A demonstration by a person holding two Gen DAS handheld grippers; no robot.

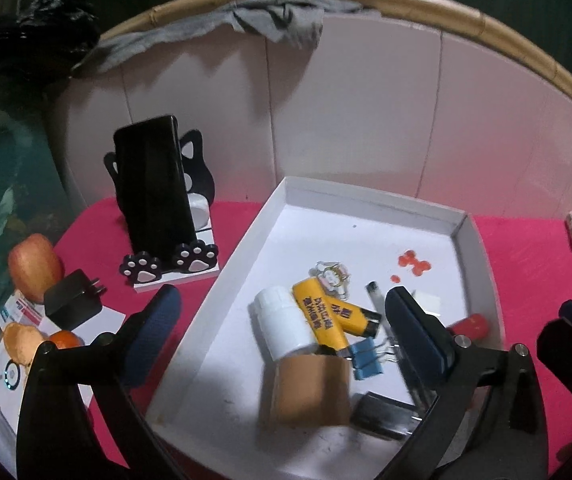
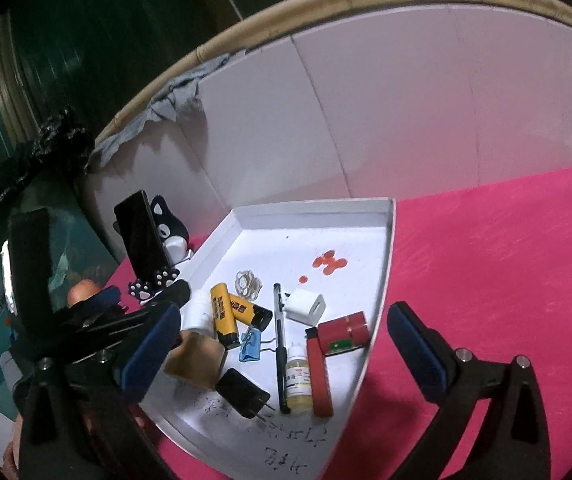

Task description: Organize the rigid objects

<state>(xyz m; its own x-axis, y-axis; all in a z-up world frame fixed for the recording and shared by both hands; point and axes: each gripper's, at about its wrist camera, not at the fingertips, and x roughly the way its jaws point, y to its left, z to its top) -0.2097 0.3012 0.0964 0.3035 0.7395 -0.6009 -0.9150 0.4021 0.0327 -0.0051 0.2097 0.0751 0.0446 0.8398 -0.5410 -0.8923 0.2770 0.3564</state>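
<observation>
We see a white tray (image 2: 382,264) at frame centre on the pink cloth, holding two yellow lighters (image 2: 222,314) crossed, a white bottle (image 1: 286,322), a brown box (image 1: 310,392), a blue binder clip (image 2: 251,346), a black pen (image 2: 280,344) and a red case (image 2: 342,334).

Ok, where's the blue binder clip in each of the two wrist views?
Left wrist view: the blue binder clip lies in the white tray, lower centre, right of the brown box.
Right wrist view: it lies left of centre, left of the black pen.
Shared landmark: the yellow tubes just above it.
</observation>
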